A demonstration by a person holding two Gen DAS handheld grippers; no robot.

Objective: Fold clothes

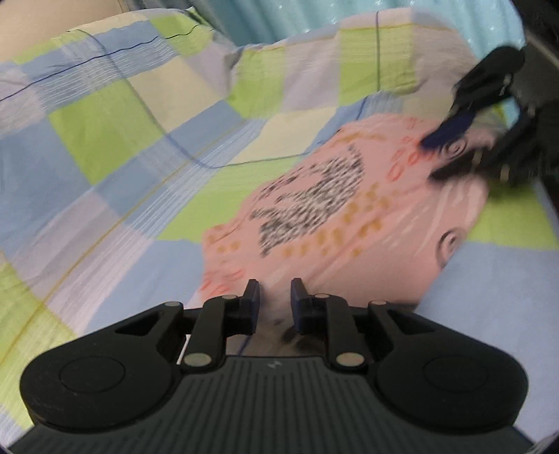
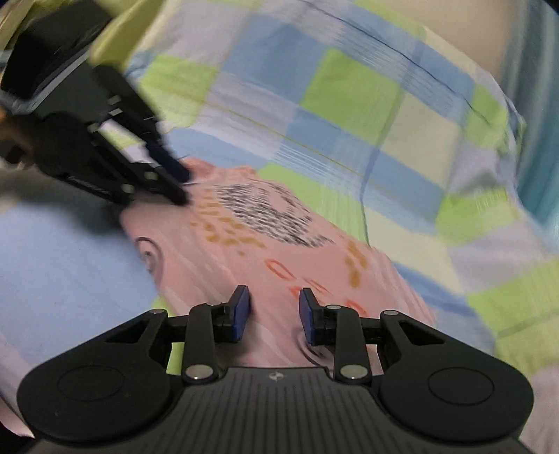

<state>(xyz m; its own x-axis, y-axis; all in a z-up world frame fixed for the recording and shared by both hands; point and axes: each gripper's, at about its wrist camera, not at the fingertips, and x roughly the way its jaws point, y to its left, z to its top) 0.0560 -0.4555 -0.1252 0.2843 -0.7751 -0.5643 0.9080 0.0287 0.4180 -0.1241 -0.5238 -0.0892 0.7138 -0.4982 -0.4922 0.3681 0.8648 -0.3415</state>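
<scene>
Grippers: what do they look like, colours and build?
Both match: the left gripper and right gripper have black linkage arms with silver pivot pins, dark blue finger pads, a ribbed grey-black body with a small logo, and round black housings either side.

A checked bedsheet (image 1: 115,146) in blue, lime green, pale lilac and cream squares covered the bed, crossed by thin dark and yellowish lines. Farther back a pillow (image 1: 115,45) in the same checked cloth lay on it. Beyond the bed hung a turquoise curtain (image 1: 297,14), with a beige wall (image 2: 464,31) beside it.
</scene>
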